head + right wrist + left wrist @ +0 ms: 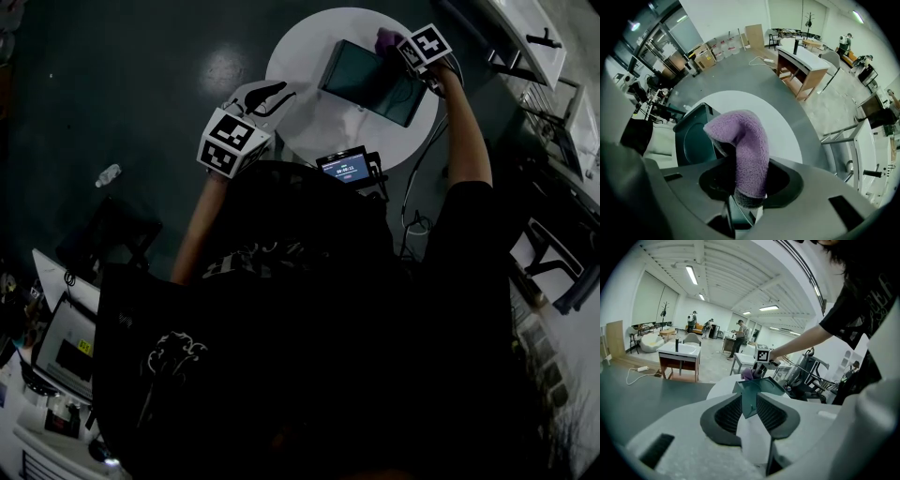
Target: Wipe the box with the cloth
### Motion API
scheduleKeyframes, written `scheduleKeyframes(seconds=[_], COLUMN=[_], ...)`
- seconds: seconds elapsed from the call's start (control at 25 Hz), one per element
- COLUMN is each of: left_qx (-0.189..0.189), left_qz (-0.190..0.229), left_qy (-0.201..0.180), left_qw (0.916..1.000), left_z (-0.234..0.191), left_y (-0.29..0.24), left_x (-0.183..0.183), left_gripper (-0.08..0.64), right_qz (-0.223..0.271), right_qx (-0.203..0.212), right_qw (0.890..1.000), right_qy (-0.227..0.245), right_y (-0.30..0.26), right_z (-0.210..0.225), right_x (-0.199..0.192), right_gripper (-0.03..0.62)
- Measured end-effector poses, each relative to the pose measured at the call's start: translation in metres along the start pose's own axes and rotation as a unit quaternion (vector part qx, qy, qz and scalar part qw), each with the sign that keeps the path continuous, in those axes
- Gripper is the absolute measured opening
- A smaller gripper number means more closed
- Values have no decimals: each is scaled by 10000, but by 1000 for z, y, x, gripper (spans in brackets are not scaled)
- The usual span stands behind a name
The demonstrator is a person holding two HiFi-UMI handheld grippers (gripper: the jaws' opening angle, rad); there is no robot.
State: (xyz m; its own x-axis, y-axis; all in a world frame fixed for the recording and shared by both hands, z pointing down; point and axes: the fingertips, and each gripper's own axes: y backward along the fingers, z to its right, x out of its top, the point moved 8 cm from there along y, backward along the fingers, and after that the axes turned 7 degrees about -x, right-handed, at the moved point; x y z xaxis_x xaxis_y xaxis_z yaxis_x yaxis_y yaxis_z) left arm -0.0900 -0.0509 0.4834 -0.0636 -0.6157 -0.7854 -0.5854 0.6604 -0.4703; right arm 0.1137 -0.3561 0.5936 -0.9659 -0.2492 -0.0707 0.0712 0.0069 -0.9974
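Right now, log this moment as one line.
right tool: shut on purple cloth, at box far edge | left tool: jaws apart, aimed at box corner | box: on table

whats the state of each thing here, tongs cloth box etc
left tongs: open, empty, pointed at the box
right tongs: shut on the purple cloth
purple cloth: pinched, free end drooping over
box: on the round table, not gripped
screen: lit
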Motion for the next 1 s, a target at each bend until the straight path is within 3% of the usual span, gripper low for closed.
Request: scheduleKeyframes(seconds=[0.24, 0.52, 1.0], left_qx=[32, 202, 572], left_qz=[86, 179, 337], left_qy=[225, 173, 315], left_qw=[9997, 9995, 9973], left_z=[-80, -62, -85], left_y=[49, 65, 103], left_x=[-42, -22, -22], left_gripper=[91, 91, 91], right_qz=[-125, 56, 119], right_qx=[158, 175, 242], right_qw=[9992, 9984, 9953], right_qy=[344, 543, 925], right_y=[-44, -14, -14], right_z=[-53, -63, -97], right_x=[98, 119, 174], right_gripper=[112, 112, 112])
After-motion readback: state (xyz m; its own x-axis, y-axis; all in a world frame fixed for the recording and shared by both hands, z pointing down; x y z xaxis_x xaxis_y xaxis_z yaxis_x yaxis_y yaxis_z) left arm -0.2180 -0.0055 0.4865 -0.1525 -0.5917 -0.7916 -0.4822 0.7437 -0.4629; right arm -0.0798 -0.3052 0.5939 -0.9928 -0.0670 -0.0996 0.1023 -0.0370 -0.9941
